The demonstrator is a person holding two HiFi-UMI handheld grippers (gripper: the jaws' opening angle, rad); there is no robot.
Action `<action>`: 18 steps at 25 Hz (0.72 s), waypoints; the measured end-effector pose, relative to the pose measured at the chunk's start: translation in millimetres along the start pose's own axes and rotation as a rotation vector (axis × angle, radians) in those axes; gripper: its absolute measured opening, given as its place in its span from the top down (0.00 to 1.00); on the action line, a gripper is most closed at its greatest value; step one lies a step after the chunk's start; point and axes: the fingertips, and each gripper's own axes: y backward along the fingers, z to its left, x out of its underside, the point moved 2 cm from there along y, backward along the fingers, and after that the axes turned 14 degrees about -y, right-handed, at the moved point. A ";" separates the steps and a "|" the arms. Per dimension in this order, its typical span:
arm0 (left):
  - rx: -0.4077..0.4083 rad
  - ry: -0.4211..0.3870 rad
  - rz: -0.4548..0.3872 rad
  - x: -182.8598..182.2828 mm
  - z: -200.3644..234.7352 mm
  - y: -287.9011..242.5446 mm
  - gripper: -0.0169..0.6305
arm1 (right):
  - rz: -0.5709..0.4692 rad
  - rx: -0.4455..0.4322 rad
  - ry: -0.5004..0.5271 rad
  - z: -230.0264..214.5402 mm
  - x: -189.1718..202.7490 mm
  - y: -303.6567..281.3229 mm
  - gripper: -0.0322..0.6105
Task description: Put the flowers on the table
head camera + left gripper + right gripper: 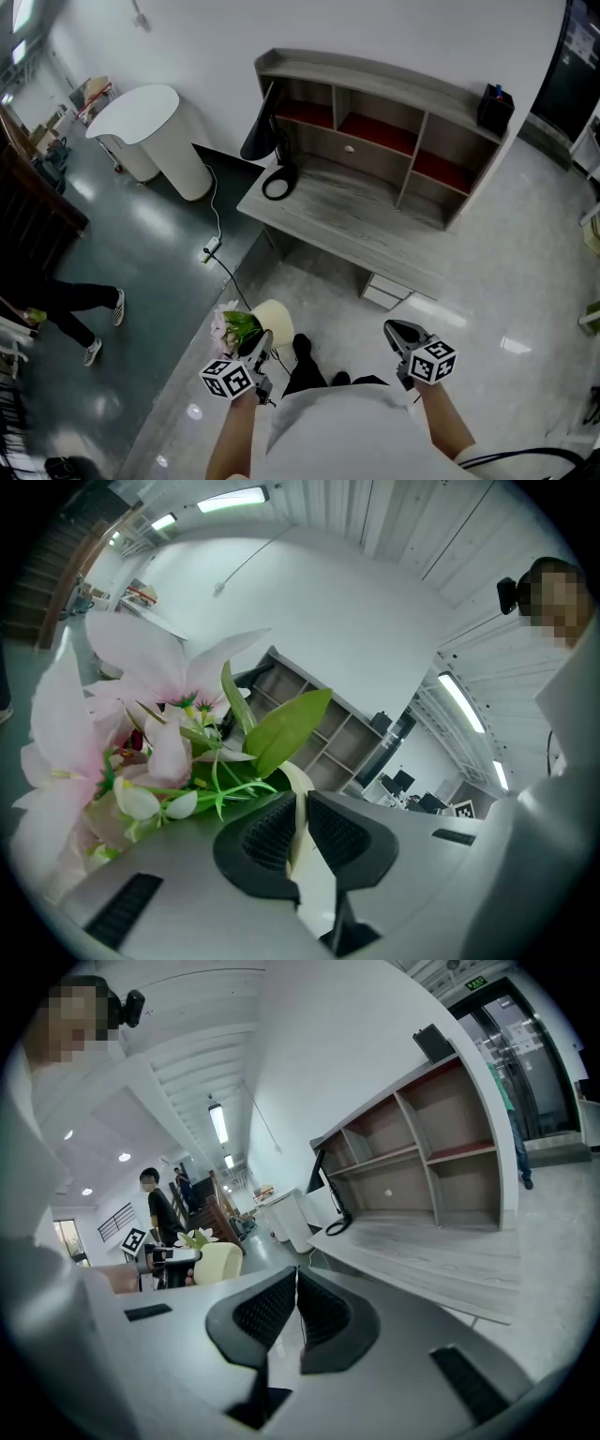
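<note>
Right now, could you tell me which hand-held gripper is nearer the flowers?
Left. The left hand-held gripper grips the pot of the flowers; the right hand-held gripper, shut and empty, is well apart from them.

The person wears a white short-sleeved top (pixel 347 433) and black shoes (pixel 302 346), while the left gripper (pixel 262 342) and the right gripper (pixel 401 331) are grey-bodied with black ribbed pads (pixel 272 832), each carrying a cube (pixel 228 378) of black-and-white square markers.
</note>
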 end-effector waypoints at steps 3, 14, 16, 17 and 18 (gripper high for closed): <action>0.008 -0.002 0.006 -6.1 7.6 -8.9 0.89 | 0.003 0.011 -0.007 -3.9 -3.8 -10.0 0.92; 0.054 -0.013 0.028 -47.0 58.9 -58.6 0.89 | -0.016 0.048 -0.023 -10.3 -39.6 -71.0 0.92; 0.064 -0.017 0.039 -55.0 70.3 -70.1 0.89 | -0.025 0.056 -0.029 -11.3 -48.5 -82.8 0.92; 0.070 -0.019 0.044 -59.1 75.8 -76.0 0.89 | -0.029 0.062 -0.033 -11.9 -52.5 -88.2 0.92; 0.076 -0.020 0.048 -63.1 81.3 -82.0 0.89 | -0.033 0.069 -0.037 -12.5 -56.4 -93.5 0.92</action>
